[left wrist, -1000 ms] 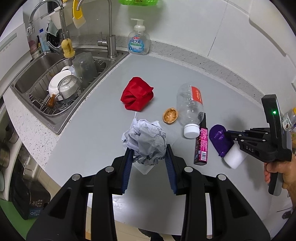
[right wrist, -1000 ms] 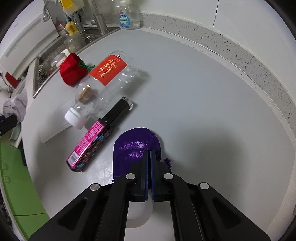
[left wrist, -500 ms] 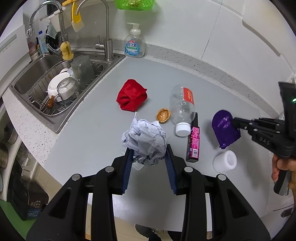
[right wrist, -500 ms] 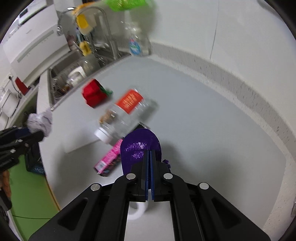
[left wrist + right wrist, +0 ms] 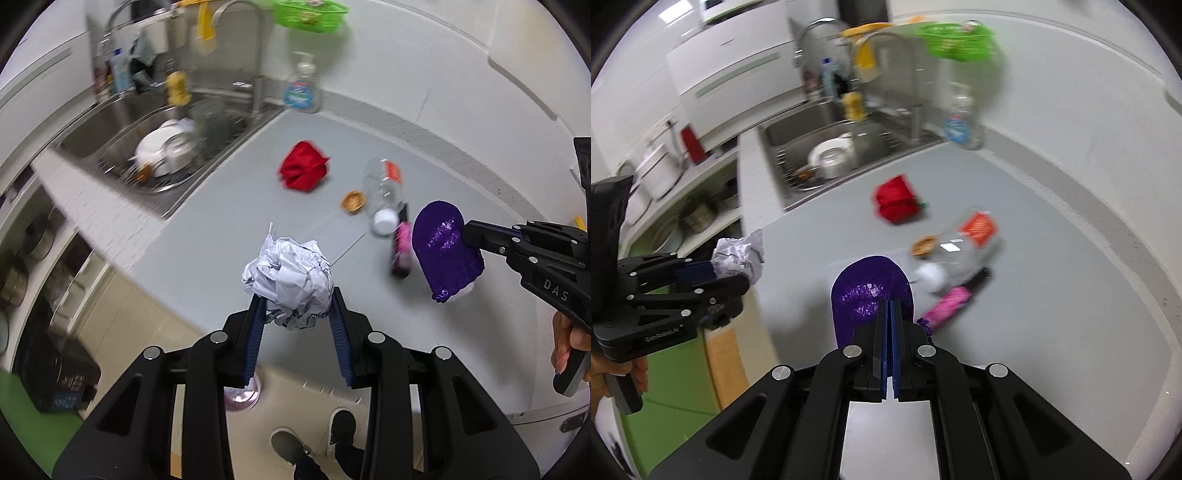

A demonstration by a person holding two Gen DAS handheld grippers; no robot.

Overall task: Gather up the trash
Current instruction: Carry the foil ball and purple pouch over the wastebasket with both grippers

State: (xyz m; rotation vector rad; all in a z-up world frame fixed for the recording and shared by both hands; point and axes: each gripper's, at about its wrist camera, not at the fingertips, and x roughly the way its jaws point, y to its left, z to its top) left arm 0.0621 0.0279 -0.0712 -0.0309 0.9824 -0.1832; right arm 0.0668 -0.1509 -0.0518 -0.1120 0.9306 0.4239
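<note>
The left gripper (image 5: 295,314) squeezes a paper ball (image 5: 290,278) between its blue pads, in the middle of the left view. The right gripper (image 5: 889,317) is pinched tight on a flat purple piece (image 5: 866,291). Both are held up off the counter (image 5: 240,206), likely so they can be carried to a bin. No bin shows.

More trash lies on the grey counter at the middle right: a red wad (image 5: 303,171), a bottle (image 5: 382,184), a nut shell (image 5: 352,201) and a pink box (image 5: 400,245). A sink (image 5: 122,129) with dishes sits in the upper left. The floor is at the bottom.
</note>
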